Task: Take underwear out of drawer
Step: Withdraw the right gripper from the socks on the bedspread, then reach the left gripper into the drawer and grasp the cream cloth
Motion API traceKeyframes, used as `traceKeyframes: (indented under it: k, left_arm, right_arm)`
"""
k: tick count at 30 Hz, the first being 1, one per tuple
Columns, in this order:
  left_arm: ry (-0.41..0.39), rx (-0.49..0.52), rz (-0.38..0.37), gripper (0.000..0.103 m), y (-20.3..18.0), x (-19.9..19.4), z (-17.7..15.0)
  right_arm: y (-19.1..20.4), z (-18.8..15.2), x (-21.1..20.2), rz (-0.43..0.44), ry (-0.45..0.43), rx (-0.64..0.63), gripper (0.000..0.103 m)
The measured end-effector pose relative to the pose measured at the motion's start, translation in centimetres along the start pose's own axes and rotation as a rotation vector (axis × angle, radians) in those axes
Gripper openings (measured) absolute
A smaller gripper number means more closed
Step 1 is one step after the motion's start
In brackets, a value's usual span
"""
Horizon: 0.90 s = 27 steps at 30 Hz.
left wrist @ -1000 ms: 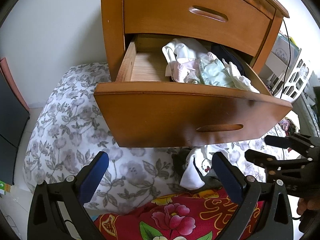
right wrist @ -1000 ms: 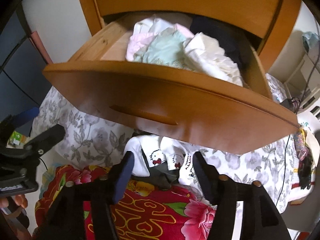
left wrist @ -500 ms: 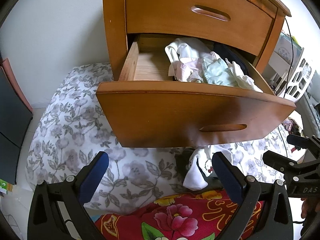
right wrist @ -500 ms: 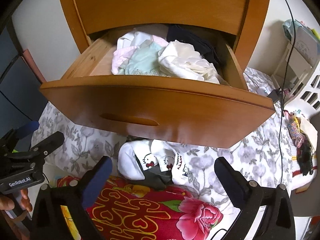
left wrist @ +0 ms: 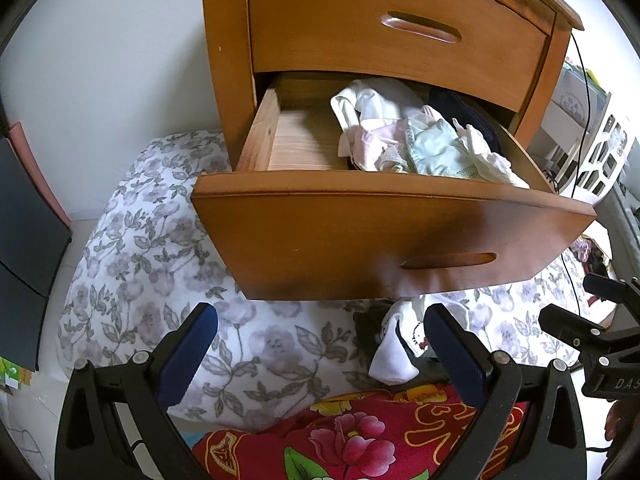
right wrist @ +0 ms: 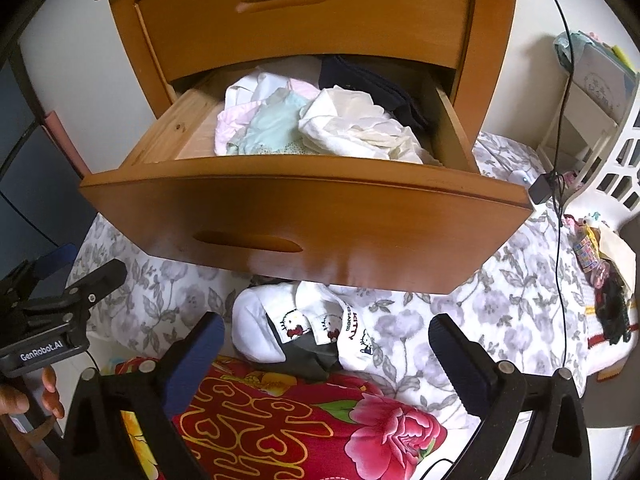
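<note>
The lower wooden drawer (left wrist: 360,236) (right wrist: 304,216) stands pulled out of a wooden nightstand. Inside it lies a heap of underwear (left wrist: 420,144) (right wrist: 320,124): white, pale pink, mint green and dark navy pieces. White underwear with cat prints (right wrist: 316,328) (left wrist: 400,344) lies on the bedding below the drawer. My left gripper (left wrist: 320,344) hangs open below the drawer front, nothing between its blue pads. My right gripper (right wrist: 324,356) is also open and empty, low over the printed underwear. Each gripper shows at the edge of the other's view.
A grey floral quilt (left wrist: 160,260) (right wrist: 500,300) covers the bed under the drawer, with a red floral blanket (right wrist: 300,420) nearest me. The upper drawer (left wrist: 400,32) is closed. A white basket (right wrist: 612,160) and a hanging black cable (right wrist: 560,120) are at the right.
The right gripper has opened wide and drawn back and up, so the drawer's inside shows more. The left wrist view has shifted slightly; its gripper stays open.
</note>
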<state>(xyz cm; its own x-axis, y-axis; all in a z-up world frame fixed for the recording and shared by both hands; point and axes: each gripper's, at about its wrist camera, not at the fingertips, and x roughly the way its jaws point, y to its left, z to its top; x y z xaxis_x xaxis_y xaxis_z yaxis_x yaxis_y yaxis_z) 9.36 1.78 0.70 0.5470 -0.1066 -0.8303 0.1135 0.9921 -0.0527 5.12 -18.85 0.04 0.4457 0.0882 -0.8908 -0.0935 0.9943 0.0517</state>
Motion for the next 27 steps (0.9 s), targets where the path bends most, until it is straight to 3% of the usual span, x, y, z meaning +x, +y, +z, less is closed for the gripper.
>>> traceKeyframes:
  k: [14, 22, 27]
  left_arm:
    - [-0.126, 0.048, -0.052, 0.103, -0.3, -5.0, 5.4]
    - [-0.160, 0.052, -0.028, 0.103, -0.3, -5.1, 10.7]
    - [-0.132, 0.079, -0.024, 0.102, -1.2, -3.4, 13.4]
  right_arm:
    - [-1.4, 0.5, -1.0, 0.025, -0.054, 0.010, 0.103]
    - [-2.4, 0.6, -0.5, 0.038, -0.054, 0.031, 0.103]
    - [-3.0, 0.5, 0.1, 0.042, -0.049, 0.048, 0.103]
